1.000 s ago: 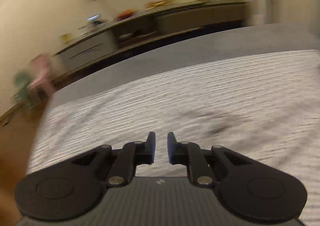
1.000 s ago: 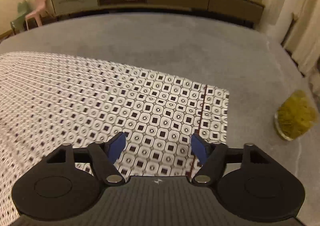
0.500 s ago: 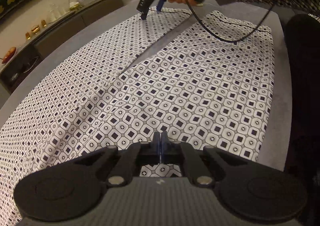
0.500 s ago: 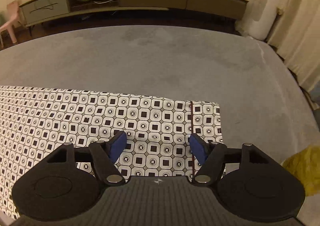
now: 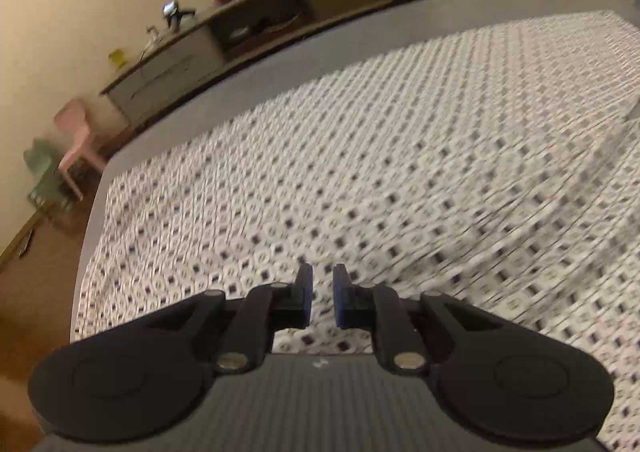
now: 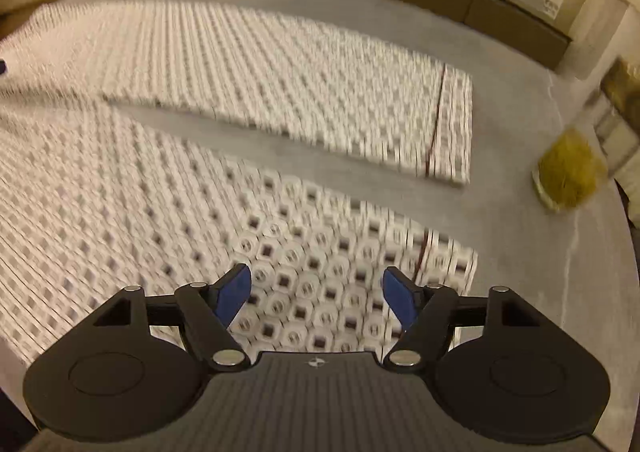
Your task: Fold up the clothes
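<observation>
A pair of white trousers with a dark square pattern [image 5: 380, 156] lies spread flat on a grey bed. In the right wrist view its two legs [image 6: 304, 92] lie apart with grey bed between them, hems to the right. My left gripper [image 5: 318, 300] is slightly open, a narrow gap between its pads, empty, above the waist end of the trousers. My right gripper [image 6: 316, 288] is wide open and empty, just above the near leg's hem [image 6: 448, 264]. Both views are motion blurred.
The grey bed [image 6: 520, 252] extends right of the hems. A yellow fuzzy object [image 6: 568, 172] sits at its right edge. A long low cabinet [image 5: 320, 12] lines the far wall. Pink and green small chairs [image 5: 68, 156] stand at the left on the wooden floor.
The left gripper, shut half a second ago, has opened slightly and swung from facing the legs back towards the cabinet. The right gripper has pulled back from the far leg's hem to the near leg's.
</observation>
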A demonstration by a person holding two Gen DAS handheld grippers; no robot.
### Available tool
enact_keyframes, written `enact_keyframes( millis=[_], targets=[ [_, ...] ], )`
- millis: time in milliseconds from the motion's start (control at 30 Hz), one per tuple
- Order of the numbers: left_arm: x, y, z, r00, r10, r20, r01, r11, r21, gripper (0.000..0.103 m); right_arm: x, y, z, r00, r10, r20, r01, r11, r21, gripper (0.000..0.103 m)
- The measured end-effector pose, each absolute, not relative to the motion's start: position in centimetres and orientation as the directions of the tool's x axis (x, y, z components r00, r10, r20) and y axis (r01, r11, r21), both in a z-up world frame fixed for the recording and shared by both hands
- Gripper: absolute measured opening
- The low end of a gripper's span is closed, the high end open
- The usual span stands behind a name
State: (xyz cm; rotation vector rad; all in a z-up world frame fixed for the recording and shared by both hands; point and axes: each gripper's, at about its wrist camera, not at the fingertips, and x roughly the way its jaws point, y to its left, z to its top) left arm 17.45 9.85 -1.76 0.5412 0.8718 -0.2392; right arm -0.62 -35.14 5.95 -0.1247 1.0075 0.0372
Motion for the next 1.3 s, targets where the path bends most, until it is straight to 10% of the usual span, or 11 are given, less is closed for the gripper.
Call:
enact_keyframes(
  millis=[433,767,1100,1300],
  targets=[
    [20.1,12.6,-1.8,0.661,0.19,-0.726,0.226,0.872,0.435,0.009,2.7,-39.4,4.6,0.567,-0.019,-0.823,0.045,0.999,0.008,0.076],
    [16.0,32.0,-0.8,0.54,0.313,-0.781,-0.132,0.948,0.288,0.017,-2.6,-37.4,5.4,0.658,0.011,-0.753,0.015,1.0,0.027,0.075],
    [16.0,32.8,3.4,0.644,0.272,-0.715,-0.239,0.959,0.15,0.02,-3.4,-40.5,6.5,0.628,-0.042,-0.777,0.156,0.985,0.073,0.075],
    [19.0,25.8,7.3,0.755,0.163,-0.635,-0.091,0.985,0.145,0.048,2.5,-39.6,11.5,0.702,-0.034,-0.711,0.137,0.987,0.087,0.086]
  ],
)
